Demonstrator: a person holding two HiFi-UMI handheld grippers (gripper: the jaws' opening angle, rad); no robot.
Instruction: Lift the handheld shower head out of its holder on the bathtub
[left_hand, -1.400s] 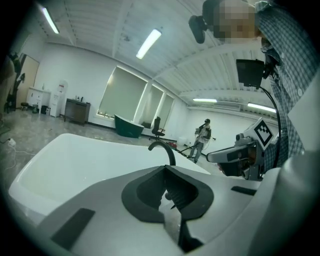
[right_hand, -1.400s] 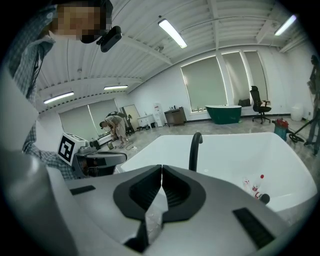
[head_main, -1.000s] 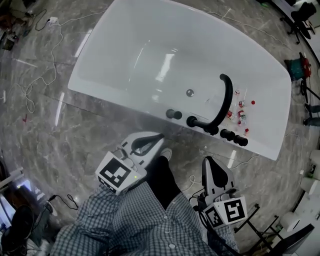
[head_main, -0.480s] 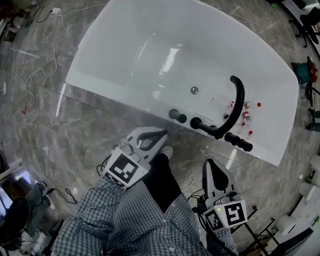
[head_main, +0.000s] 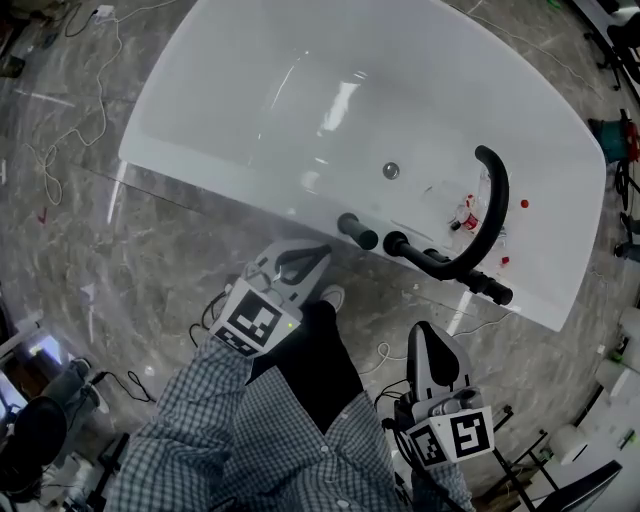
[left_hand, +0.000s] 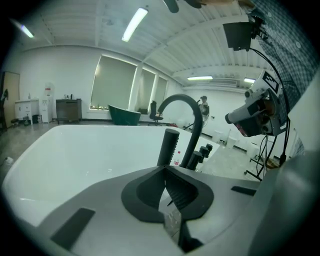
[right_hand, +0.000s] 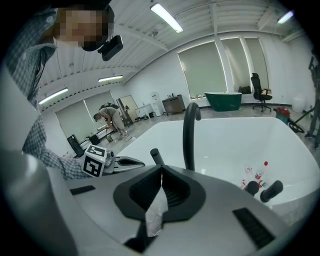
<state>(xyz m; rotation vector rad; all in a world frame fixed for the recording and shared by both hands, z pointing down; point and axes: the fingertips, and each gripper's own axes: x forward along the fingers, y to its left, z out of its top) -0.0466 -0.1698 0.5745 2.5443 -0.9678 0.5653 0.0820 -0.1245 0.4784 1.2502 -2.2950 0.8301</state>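
Note:
On the near rim of the white bathtub a short black cylinder, the handheld shower head, stands upright in its holder. In the left gripper view the shower head rises just beyond my jaws, in front of the arched black spout. My left gripper is shut and empty, a short way in front of the rim and slightly left of the shower head. My right gripper is shut with nothing in it, lower and farther from the tub, and points toward the spout.
Right of the spout black knobs and a handle line the rim. Small red-capped bottles lie inside the tub. Cables trail over the grey marble floor, and stands are at the right. The person's shoe is below the rim.
Both grippers have sunk, the left one more, and its tips now lie closer to the shower head. Both stay shut.

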